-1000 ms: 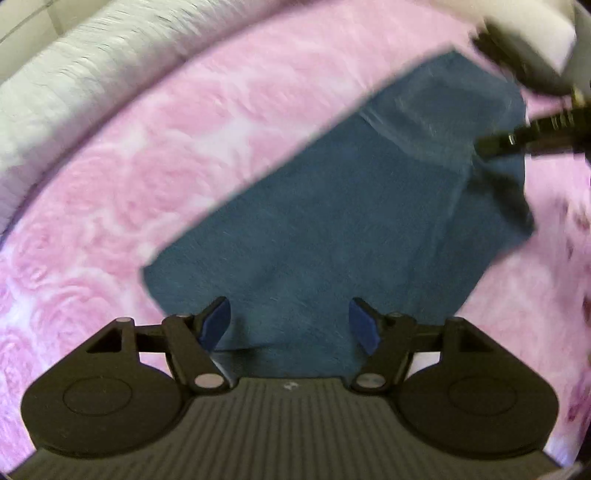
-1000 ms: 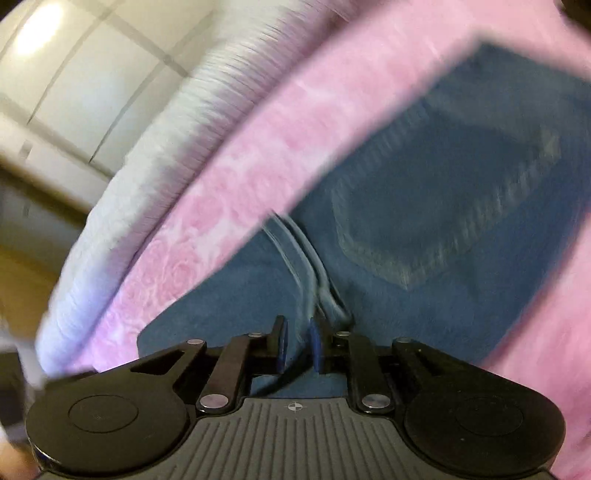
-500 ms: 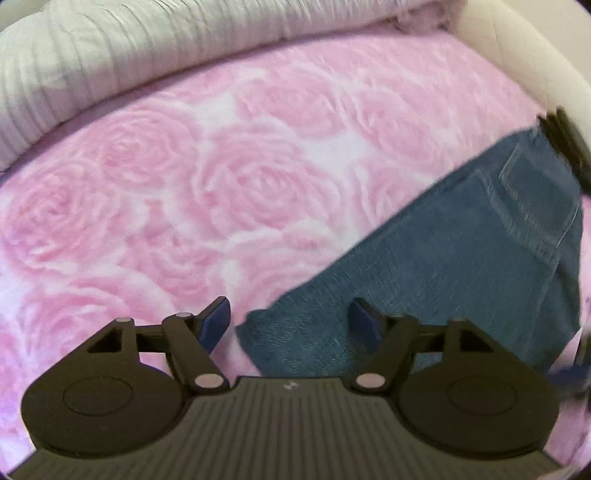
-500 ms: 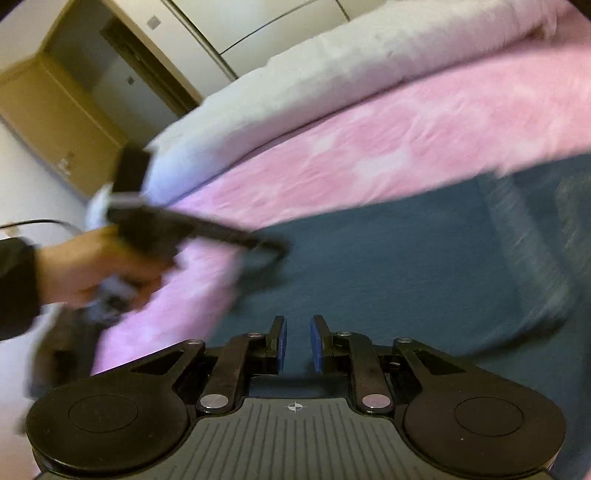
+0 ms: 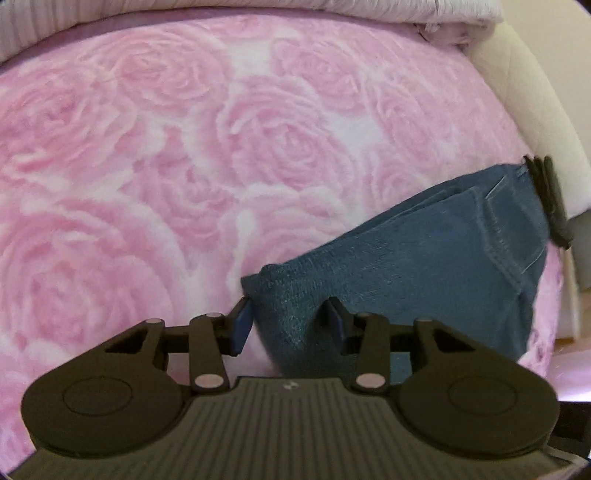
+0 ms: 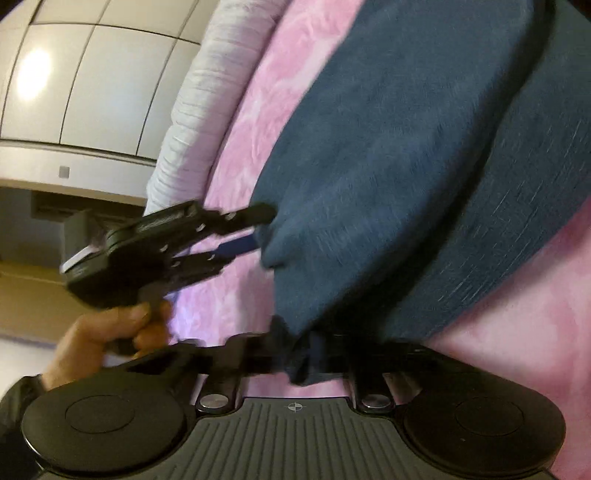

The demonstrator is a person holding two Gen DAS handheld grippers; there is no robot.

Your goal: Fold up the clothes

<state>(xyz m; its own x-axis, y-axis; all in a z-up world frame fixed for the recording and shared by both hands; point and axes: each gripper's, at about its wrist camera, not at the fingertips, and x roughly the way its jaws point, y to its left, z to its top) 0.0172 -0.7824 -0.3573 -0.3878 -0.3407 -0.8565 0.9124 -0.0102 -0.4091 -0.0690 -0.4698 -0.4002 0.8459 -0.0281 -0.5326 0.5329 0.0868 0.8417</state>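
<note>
Folded blue jeans (image 5: 424, 266) lie on a pink rose-patterned blanket (image 5: 147, 166). My left gripper (image 5: 288, 325) points down at the jeans' near corner. Its jaws are closing with that corner between them, and a gap still shows beside the left pad. The right wrist view shows the same left gripper (image 6: 258, 230) at the corner of the jeans (image 6: 388, 147), held by a hand (image 6: 110, 332). My right gripper (image 6: 299, 358) is closing tight on a bunched fold of denim that hides its fingertips. It shows as a dark shape (image 5: 546, 199) at the jeans' far right end.
A white ribbed quilt (image 5: 258, 7) runs along the blanket's far side and shows again as a white roll (image 6: 192, 110). A cream padded bed frame (image 5: 517, 92) borders the right. White cupboard doors (image 6: 74, 74) stand beyond the bed.
The left gripper slid to the jeans' near corner and its jaws narrowed around it. The right gripper rolled, moved along the jeans and closed on a fold of denim.
</note>
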